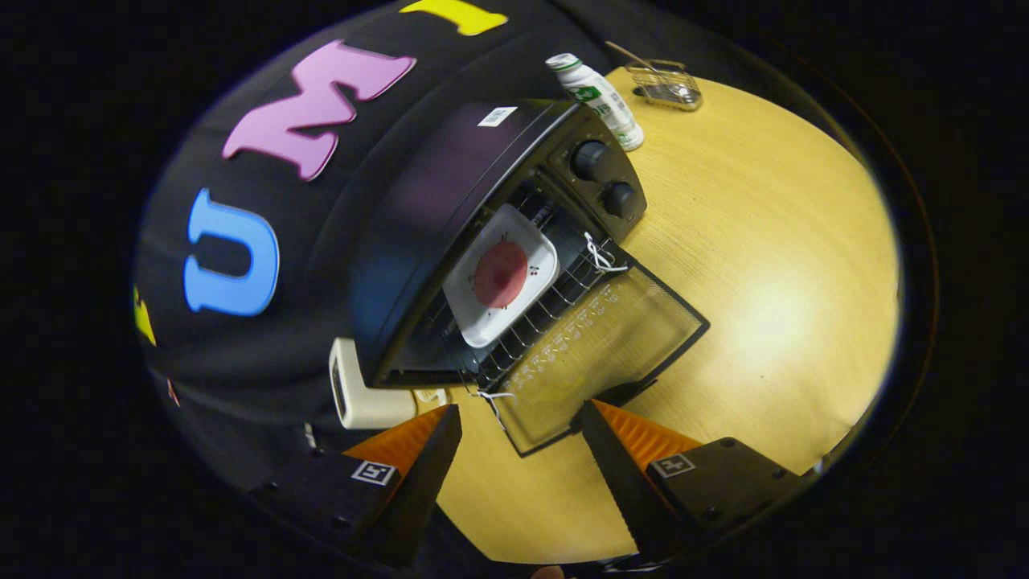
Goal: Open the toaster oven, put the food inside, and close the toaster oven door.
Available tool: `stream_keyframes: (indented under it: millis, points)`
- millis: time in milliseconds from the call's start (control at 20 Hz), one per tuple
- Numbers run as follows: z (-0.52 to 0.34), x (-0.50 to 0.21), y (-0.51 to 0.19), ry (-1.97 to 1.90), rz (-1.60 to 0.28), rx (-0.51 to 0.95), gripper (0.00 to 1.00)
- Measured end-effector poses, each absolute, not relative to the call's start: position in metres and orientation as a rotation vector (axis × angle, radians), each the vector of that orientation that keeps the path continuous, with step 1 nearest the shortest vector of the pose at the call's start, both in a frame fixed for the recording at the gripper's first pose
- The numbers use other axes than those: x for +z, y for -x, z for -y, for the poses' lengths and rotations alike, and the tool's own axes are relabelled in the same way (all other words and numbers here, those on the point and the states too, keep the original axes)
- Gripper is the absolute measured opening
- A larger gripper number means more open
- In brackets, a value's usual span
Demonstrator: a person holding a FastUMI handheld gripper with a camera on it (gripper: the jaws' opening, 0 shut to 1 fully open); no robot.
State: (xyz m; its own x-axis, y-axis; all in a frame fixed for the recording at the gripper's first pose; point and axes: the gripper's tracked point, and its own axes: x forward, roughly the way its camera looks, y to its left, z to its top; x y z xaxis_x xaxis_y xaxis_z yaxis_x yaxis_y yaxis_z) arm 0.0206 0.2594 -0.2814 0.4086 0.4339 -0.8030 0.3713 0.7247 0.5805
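Oven [450, 233] sits on the desk [764, 305] at 12 o'clock from the tool [518, 422], door [603, 354] dropped flat. On its rack [555, 301] rests a white plate [500, 273] carrying a round red food [500, 274]. The tool's fingers are spread apart, gripping nothing, tips at the door's near edge. Bare desk opens toward 2 o'clock; a bottle [599, 100] and wire basket [666, 84] stand beyond the oven at 1 o'clock.

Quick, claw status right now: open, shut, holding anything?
Claw: open, holding nothing, its fingers either side of the lowered toaster oven door's near edge.
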Motion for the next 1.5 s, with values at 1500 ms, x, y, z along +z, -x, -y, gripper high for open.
stream_keyframes:
  millis: [1500]
  points:
    - [-0.274, -0.415, 0.023, -0.054, -1.233, 0.165, 0.99]
